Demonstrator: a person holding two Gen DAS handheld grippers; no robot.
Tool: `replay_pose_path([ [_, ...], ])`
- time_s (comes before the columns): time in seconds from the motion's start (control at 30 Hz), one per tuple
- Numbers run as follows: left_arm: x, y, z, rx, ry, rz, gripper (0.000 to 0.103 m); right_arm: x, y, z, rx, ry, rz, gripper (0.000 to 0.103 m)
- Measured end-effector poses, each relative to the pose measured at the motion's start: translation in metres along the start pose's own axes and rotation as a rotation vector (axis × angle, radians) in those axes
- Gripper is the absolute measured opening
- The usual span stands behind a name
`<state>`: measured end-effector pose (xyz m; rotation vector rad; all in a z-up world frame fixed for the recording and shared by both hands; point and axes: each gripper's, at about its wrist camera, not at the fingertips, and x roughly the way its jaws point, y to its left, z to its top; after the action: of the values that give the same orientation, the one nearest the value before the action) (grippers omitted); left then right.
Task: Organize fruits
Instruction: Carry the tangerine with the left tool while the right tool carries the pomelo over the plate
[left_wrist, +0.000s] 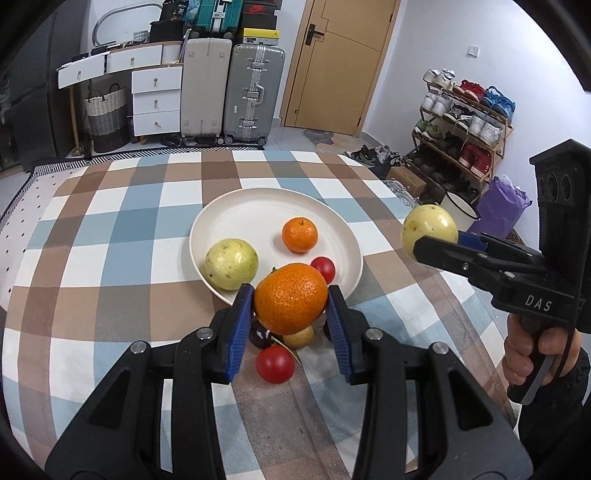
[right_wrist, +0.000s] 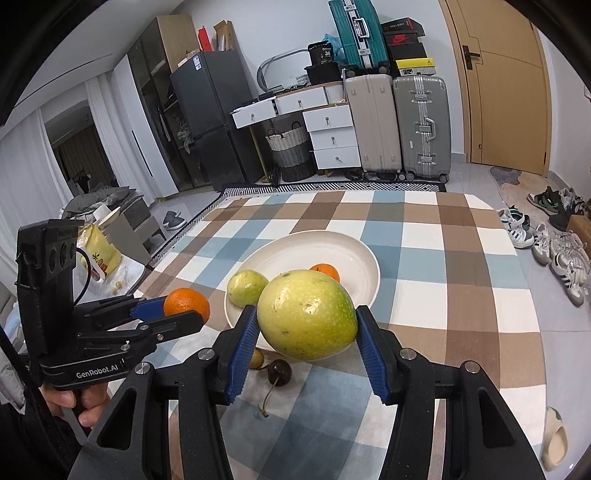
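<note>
An orange (left_wrist: 290, 297) is clamped in the left hand-held gripper (left_wrist: 290, 306), a green fruit (right_wrist: 307, 314) in the right hand-held gripper (right_wrist: 307, 325); both are held above the surface near the plate (left_wrist: 236, 206); each should be lowered onto bare plate, clear of fruit already there.

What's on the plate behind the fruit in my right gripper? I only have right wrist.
Observer: A small red tomato sits near the front rim of the white plate; your held yellow-green fruit hides it.
Operator: Anything on the cloth I'm missing?
Observer: A larger red tomato lies on the checked cloth, under the left gripper.
Operator: Left grip on the orange OK?
Observer: Both blue pads press the sides of the orange, and it is clear of the cloth.
</note>
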<state>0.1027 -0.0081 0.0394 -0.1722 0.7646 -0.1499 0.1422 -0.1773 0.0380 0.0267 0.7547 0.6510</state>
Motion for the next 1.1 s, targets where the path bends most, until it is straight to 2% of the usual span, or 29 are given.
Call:
replay_pose_path([
  [0.33, 0.024, 0.005, 0.017, 0.004, 0.005, 0.018, 0.037, 0.021, -0.003, 0.008, -0.018, 0.024, -0.011, 0.053],
  [0.9, 0.089, 0.000, 0.033, 0.044, 0.045, 0.040, 0.037, 0.075, -0.012, 0.009, -0.072, 0.089, -0.049, 0.054],
  [1.1, 0.106, -0.002, 0.035, 0.046, 0.067, 0.026, 0.037, 0.088, -0.020, 0.010, -0.076, 0.110, -0.057, 0.054],
])
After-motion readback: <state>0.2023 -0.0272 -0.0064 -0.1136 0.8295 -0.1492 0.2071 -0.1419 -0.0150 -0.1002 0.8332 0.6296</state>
